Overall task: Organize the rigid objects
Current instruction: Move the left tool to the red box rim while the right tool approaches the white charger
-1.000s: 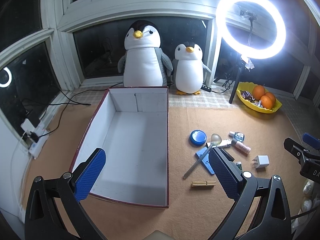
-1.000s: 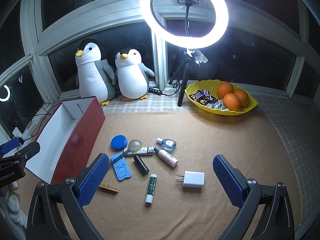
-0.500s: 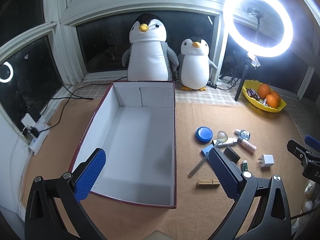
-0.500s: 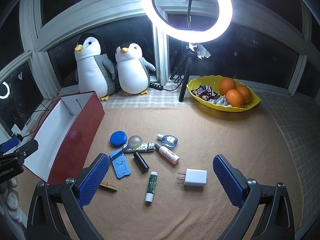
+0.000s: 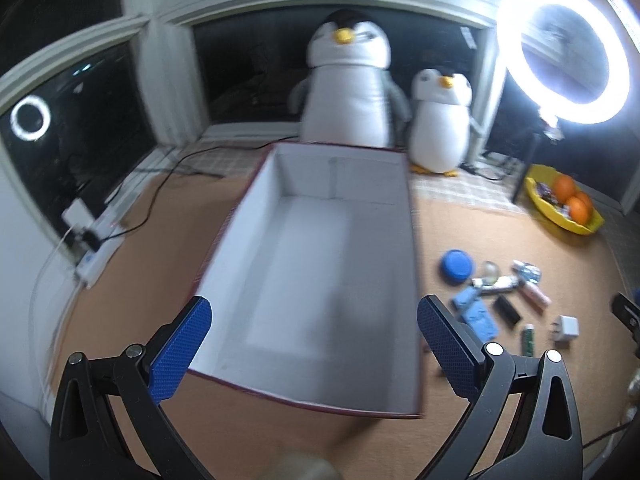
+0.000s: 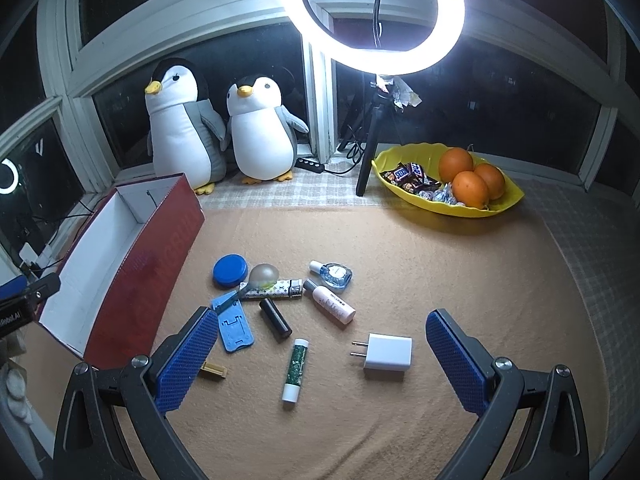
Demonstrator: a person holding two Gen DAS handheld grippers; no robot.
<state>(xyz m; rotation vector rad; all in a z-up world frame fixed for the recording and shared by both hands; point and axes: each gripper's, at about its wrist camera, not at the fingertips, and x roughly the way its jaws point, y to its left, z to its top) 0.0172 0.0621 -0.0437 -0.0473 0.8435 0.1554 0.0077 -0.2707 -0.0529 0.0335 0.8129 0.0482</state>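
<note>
A dark red box [image 5: 412,240] with a white empty inside lies open ahead of my left gripper [image 5: 316,344], which is open and holds nothing. The same box [image 6: 160,236] stands at the left of the right wrist view. Small items lie scattered on the tan mat: a blue round lid [image 6: 230,271], a spoon [image 6: 262,276], a lighter [image 6: 280,290], a clear small bottle [image 6: 334,274], a pink-white tube [image 6: 330,307], a black cylinder [image 6: 275,318], a blue phone stand [image 6: 234,326], a green lip balm [image 6: 295,370], a white charger [image 6: 387,351] and a wooden clip [image 6: 212,369]. My right gripper [image 6: 322,360] hangs open above them.
Two plush penguins [image 6: 256,128] sit by the window. A ring light [image 6: 372,16] on a tripod stands behind the mat. A yellow bowl [image 6: 508,200] holds oranges and sweets at the back right. Cables and a power strip [image 5: 92,240] lie at the left.
My left gripper has swung left and closer over the box, so the box now fills the space between its fingers. The right gripper has moved slightly forward toward the items.
</note>
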